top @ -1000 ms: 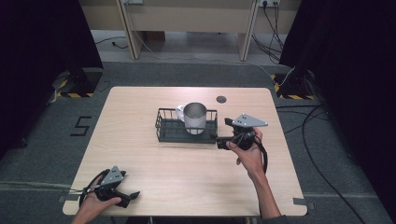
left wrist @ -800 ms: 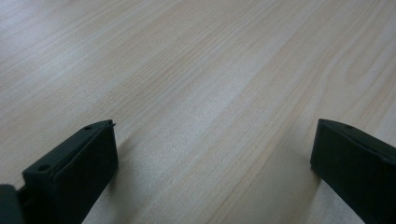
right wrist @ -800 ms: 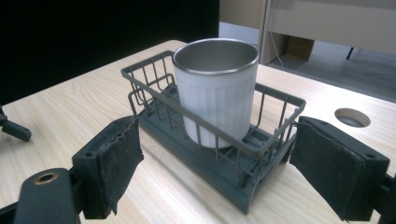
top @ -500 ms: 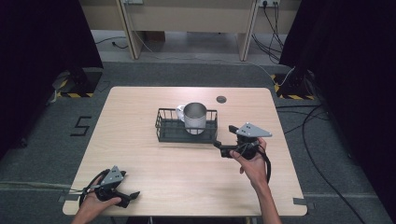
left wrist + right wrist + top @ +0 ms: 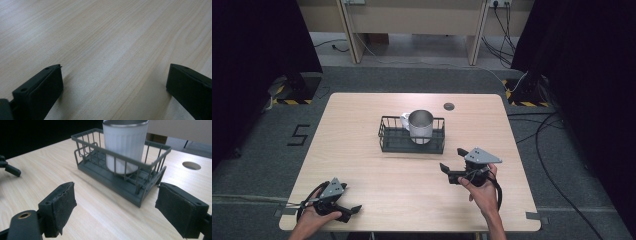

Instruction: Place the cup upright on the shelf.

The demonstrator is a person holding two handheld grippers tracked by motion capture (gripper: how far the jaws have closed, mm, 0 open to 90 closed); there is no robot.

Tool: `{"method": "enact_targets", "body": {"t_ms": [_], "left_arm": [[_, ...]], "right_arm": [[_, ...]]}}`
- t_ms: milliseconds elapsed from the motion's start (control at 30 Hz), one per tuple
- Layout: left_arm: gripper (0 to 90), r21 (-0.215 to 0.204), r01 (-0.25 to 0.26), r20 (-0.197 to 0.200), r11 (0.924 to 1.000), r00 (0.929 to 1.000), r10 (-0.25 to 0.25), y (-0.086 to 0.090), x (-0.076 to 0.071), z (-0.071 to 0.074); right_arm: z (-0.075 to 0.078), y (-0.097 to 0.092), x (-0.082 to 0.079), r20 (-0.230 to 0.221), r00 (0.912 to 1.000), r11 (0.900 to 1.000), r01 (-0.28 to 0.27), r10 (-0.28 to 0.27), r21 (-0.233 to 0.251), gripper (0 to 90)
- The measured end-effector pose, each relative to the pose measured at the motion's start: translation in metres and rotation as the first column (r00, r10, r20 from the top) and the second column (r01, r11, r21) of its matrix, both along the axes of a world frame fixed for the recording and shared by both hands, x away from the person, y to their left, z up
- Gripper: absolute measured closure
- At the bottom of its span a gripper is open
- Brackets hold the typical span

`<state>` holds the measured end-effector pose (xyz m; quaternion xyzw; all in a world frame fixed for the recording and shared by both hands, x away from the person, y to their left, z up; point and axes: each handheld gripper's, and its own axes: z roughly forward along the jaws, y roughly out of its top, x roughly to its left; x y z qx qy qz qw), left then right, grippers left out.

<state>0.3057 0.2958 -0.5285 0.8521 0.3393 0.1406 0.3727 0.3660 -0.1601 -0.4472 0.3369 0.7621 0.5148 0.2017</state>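
On the wooden table, the right gripper, jaws spread and empty, has backed away from the wire basket holding the mug; placement looks finished.

mug: ribbed white, metal rim | basket: matt wire (grey)

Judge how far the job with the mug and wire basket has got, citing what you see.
Done: the mug stands upright inside the wire basket. In hand: nothing; the right claw is open and apart from the basket, and the left claw is open over the table. Left: apparently nothing.
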Motion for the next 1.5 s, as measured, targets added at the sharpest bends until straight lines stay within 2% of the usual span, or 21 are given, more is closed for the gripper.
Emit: {"method": "enact_targets", "body": {"t_ms": [167, 233, 567, 767, 1500], "left_arm": [[0.3, -0.002, -0.005, 0.001, 1.0, 1.0, 0.005, 0.0, -0.001, 0.0], [0.3, -0.002, -0.006, 0.001, 1.0, 1.0, 0.006, 0.001, -0.001, 0.0], [0.3, -0.001, -0.005, 0.001, 1.0, 1.0, 0.005, 0.001, -0.001, 0.0], [0.3, -0.002, -0.005, 0.002, 1.0, 1.0, 0.005, 0.001, -0.002, 0.0], [0.3, -0.002, -0.003, 0.001, 1.0, 1.0, 0.003, 0.001, -0.002, 0.0]], "right_arm": [[-0.009, -0.004, -0.005, -0.01, 0.9998, 0.9999, 0.015, -0.015, 0.001, 15.5], [-0.013, -0.006, -0.008, -0.013, 0.9998, 0.9997, 0.017, -0.018, -0.019, 15.6], [-0.024, -0.013, -0.021, -0.04, 0.9987, 0.9986, 0.029, -0.03, -0.044, 15.6], [-0.031, -0.013, -0.028, -0.059, 0.998, 0.9976, 0.019, -0.023, -0.066, 15.6], [-0.05, -0.012, -0.044, -0.109, 0.994, 0.9966, 0.0, -0.009, -0.082, 15.7]]}}
